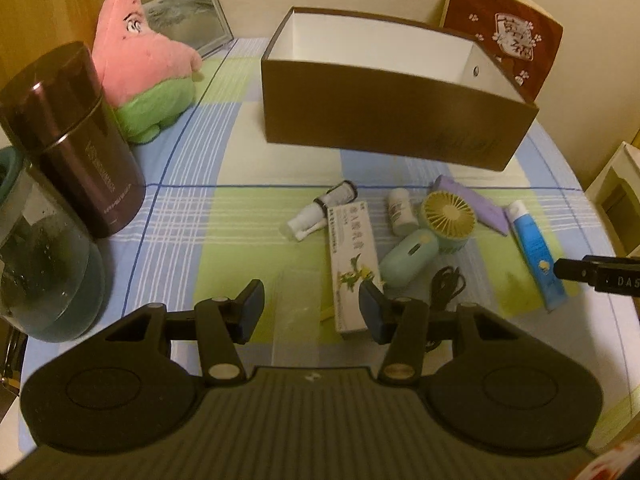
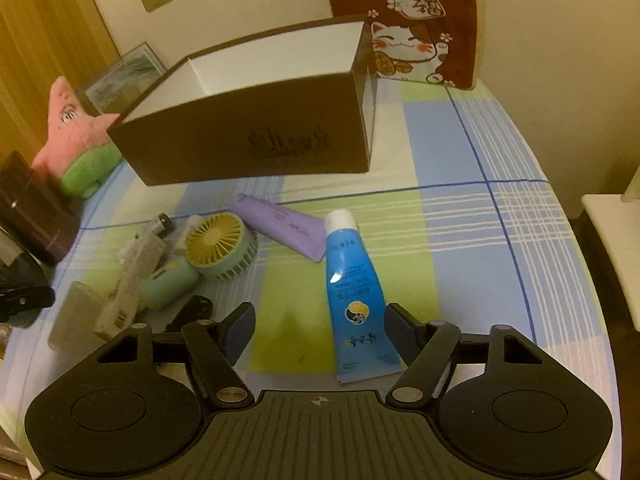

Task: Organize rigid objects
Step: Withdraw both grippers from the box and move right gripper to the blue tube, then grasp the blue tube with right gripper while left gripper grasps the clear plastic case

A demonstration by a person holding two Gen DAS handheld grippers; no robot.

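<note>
An open brown box (image 1: 384, 120) with a white inside stands at the back of the checked tablecloth; it also shows in the right wrist view (image 2: 256, 136). In front of it lie a blue tube (image 1: 536, 256) (image 2: 356, 296), a purple tube (image 1: 476, 204) (image 2: 284, 228), a green handheld fan (image 1: 432, 236) (image 2: 212, 252), a long carton (image 1: 354, 268), a small white bottle (image 1: 400, 210) and a spray bottle (image 1: 324, 208). My left gripper (image 1: 312, 308) is open and empty, its right finger beside the carton. My right gripper (image 2: 320, 328) is open around the blue tube's lower end.
A dark cylinder tin (image 1: 76, 140), a glass jug (image 1: 44, 256) and a pink star plush (image 1: 144, 60) stand at the left. A red lucky-cat bag (image 2: 408, 20) and a framed picture (image 1: 184, 12) lean on the wall. A black cable (image 1: 448, 280) lies by the fan.
</note>
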